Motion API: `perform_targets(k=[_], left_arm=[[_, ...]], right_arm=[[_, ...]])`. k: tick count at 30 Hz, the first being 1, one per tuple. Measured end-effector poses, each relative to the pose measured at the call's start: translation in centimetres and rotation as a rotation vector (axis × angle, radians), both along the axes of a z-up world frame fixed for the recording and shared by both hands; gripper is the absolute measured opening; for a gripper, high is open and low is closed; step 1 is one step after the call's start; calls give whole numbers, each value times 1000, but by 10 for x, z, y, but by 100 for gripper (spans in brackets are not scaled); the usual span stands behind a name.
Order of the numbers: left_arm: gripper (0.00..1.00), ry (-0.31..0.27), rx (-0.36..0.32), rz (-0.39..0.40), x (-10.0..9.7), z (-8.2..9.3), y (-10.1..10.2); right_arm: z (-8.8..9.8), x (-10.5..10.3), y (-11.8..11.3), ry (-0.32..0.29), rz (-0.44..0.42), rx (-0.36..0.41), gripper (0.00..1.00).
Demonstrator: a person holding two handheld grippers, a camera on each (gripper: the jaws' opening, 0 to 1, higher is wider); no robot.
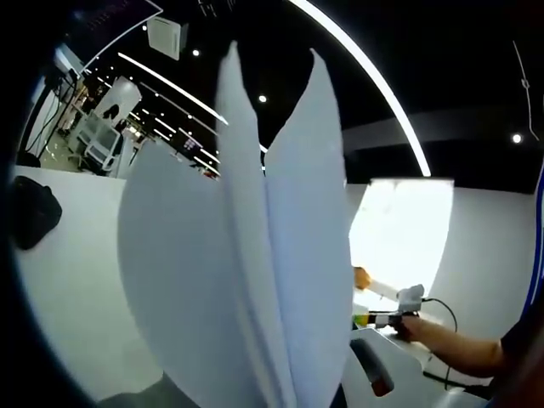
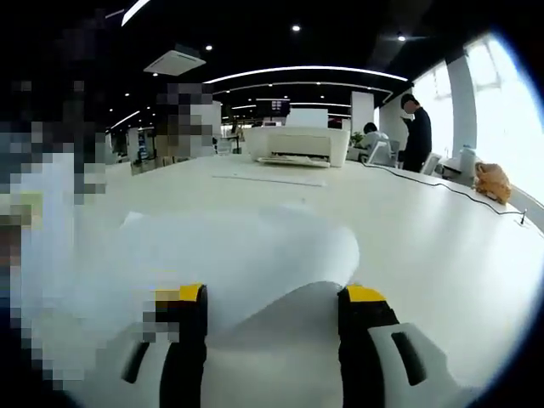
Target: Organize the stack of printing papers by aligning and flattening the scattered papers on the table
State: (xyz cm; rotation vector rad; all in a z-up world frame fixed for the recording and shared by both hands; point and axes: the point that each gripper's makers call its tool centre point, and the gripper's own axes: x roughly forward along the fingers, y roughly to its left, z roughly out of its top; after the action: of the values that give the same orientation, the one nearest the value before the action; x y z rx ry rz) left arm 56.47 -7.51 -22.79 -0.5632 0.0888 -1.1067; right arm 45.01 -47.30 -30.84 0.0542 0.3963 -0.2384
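In the left gripper view, white printing papers [image 1: 246,255] stand upright and fan apart into several leaves close to the camera. My left gripper [image 1: 272,340] has these leaves between its jaws. Its right jaw sits wide of the sheets at the lower right, and paper hides its left jaw. In the right gripper view, a curled white paper [image 2: 246,255] lies on the white table [image 2: 442,255], bulging up toward the camera. My right gripper [image 2: 272,297] is open, with its yellow-tipped jaws on either side of the bulge.
A black bag [image 1: 34,212] lies on the table at the left. A person's hand [image 1: 425,330] holds a white device with a cable. Far across the table stand a white printer [image 2: 297,144], a flat sheet [image 2: 268,178], a cable [image 2: 442,187] and a brown bag [image 2: 491,180].
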Motion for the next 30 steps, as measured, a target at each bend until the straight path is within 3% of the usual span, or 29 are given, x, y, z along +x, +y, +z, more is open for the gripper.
perform_targets(k=[17,20,30], left_arm=[[7,2,-2,0,-1,1,0],[7,5,-3,0,-1,1,0],[7,11,-9,0,-1,1,1]], right_arm=[[0,7,3,-12,40,-9,30],[1,10,9,-19,90,-25,17],[1,8,18,-20,103,-55,12]])
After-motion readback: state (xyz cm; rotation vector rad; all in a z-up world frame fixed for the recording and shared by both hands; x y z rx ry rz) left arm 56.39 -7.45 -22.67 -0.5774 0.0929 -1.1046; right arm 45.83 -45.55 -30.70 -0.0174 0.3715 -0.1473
